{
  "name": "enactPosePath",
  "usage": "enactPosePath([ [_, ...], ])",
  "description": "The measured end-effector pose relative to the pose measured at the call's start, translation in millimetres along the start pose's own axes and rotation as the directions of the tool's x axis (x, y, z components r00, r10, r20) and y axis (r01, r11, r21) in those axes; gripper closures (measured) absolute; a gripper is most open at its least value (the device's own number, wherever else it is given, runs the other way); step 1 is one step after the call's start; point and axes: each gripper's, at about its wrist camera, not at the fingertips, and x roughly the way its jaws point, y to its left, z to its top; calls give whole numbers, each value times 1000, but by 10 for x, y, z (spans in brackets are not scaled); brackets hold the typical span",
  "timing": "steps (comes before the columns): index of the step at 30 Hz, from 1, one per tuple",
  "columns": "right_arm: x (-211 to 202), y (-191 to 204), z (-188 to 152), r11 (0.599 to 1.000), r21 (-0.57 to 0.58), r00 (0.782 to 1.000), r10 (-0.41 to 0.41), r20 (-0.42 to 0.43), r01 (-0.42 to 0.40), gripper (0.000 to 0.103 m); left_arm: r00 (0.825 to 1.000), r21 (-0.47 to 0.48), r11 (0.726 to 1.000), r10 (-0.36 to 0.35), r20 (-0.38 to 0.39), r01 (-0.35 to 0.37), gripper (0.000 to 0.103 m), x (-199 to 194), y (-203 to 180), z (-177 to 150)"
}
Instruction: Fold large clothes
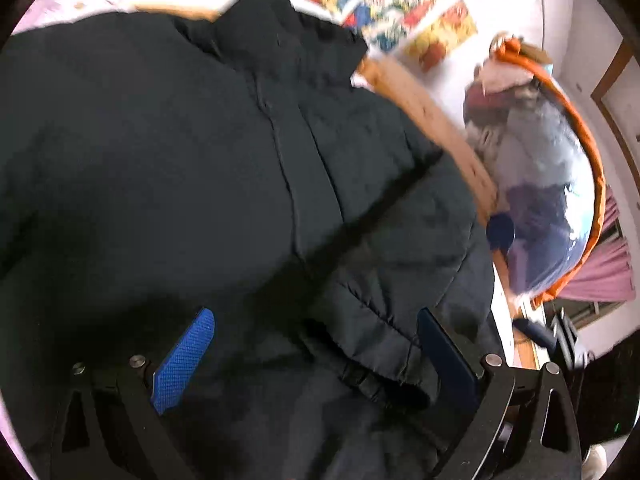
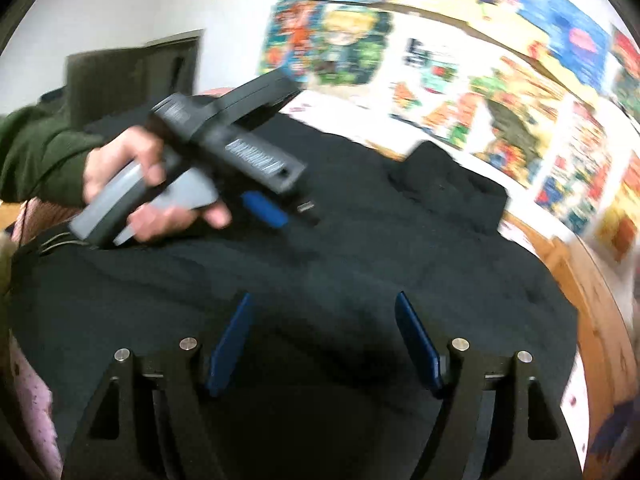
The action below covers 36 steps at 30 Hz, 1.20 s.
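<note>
A large dark puffer jacket (image 1: pixel 200 140) lies spread out, front up, with its collar at the far end and its closed front band running down the middle. One sleeve is folded across its lower right part. My left gripper (image 1: pixel 316 340) hovers open over the hem, its blue pads (image 1: pixel 188 356) wide apart and pressing on nothing. In the right wrist view the jacket (image 2: pixel 400 260) fills the lower half. My right gripper (image 2: pixel 324 320) stands open above it with nothing between its fingers. A hand in a green sleeve holds the left gripper (image 2: pixel 286 210) over the jacket's far left side.
A wooden edge (image 1: pixel 436 120) borders the surface on the right. Beyond it stands an orange-rimmed clear bag (image 1: pixel 552 184) stuffed with clothes. Comic posters (image 2: pixel 480 80) cover the wall behind. Pink patterned bedding (image 2: pixel 32 420) shows at the lower left, and a pink curtain (image 1: pixel 608 264) hangs at the far right.
</note>
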Motion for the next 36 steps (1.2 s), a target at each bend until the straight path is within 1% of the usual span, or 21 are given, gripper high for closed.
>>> enactPosePath([
  [2,-29,-135,-90,998,59,1000,-16,-9,16,35,999,8,1000,-2,-47,2,10,168,-51,6],
  [3,-53,-211,-148,995,99,1000,-23,-15,24,35,998,11,1000,-4,-65,5,20,224,-58,7],
  [4,-76,-279,-206,990,135,999,-32,-20,35,35,996,15,1000,-9,-84,10,32,291,-72,6],
  [5,-64,-364,-262,986,163,999,-42,-24,46,35,995,20,1000,1,-105,1,40,352,-93,3],
  [6,-71,-420,-292,981,187,998,-53,-29,57,35,993,26,1000,6,-116,-3,54,374,-106,-10],
  [7,-32,-519,-294,975,210,997,-64,-35,69,35,993,40,999,13,-121,-8,66,400,-137,-20],
  [8,-12,-647,-331,964,253,996,-79,-42,87,35,993,60,998,32,-112,-26,73,394,-173,-21],
  [9,-3,-727,-351,955,281,995,-85,-44,94,35,994,95,994,62,-90,-53,85,379,-231,-26],
  [10,73,-837,-338,946,308,995,-88,-44,98,35,994,134,988,84,-64,-75,93,347,-301,-23],
  [12,157,-1055,-351,921,372,994,-105,-42,113,35,993,191,975,114,-8,-110,96,249,-421,17],
  [15,258,-1290,-365,891,427,988,-150,-38,152,35,982,263,948,152,113,-177,98,-25,-621,88],
  [17,370,-1439,-316,874,455,984,-176,-34,172,35,963,288,931,166,214,-225,98,-288,-750,151],
  [18,363,-1513,-313,860,478,982,-189,-22,176,35,953,291,926,170,249,-241,98,-392,-788,174],
  [20,385,-1603,-264,847,500,979,-202,-7,179,34,924,296,912,180,338,-286,98,-703,-841,229],
  [21,399,-1644,-219,843,508,978,-209,1,180,34,913,296,906,186,364,-302,98,-809,-844,252],
  [23,468,-1695,-114,850,491,976,-219,2,190,34,889,283,893,220,401,-349,98,-1041,-767,301],
  [25,584,-1708,13,866,450,972,-237,-11,216,34,873,250,887,267,408,-388,98,-1164,-645,340],
  [28,850,-1697,198,892,389,970,-240,-29,232,34,848,173,876,358,392,-450,98,-1241,-358,375],
  [29,895,-1660,245,896,379,971,-236,-34,231,34,834,147,866,396,383,-479,98,-1239,-223,380],
  [32,1286,-1585,360,919,344,981,-176,-78,193,34,805,100,837,475,355,-538,98,-1128,75,365],
  [36,1811,-1444,395,947,274,977,-123,-173,168,34,808,23,836,522,275,-548,98,-951,442,404],
])
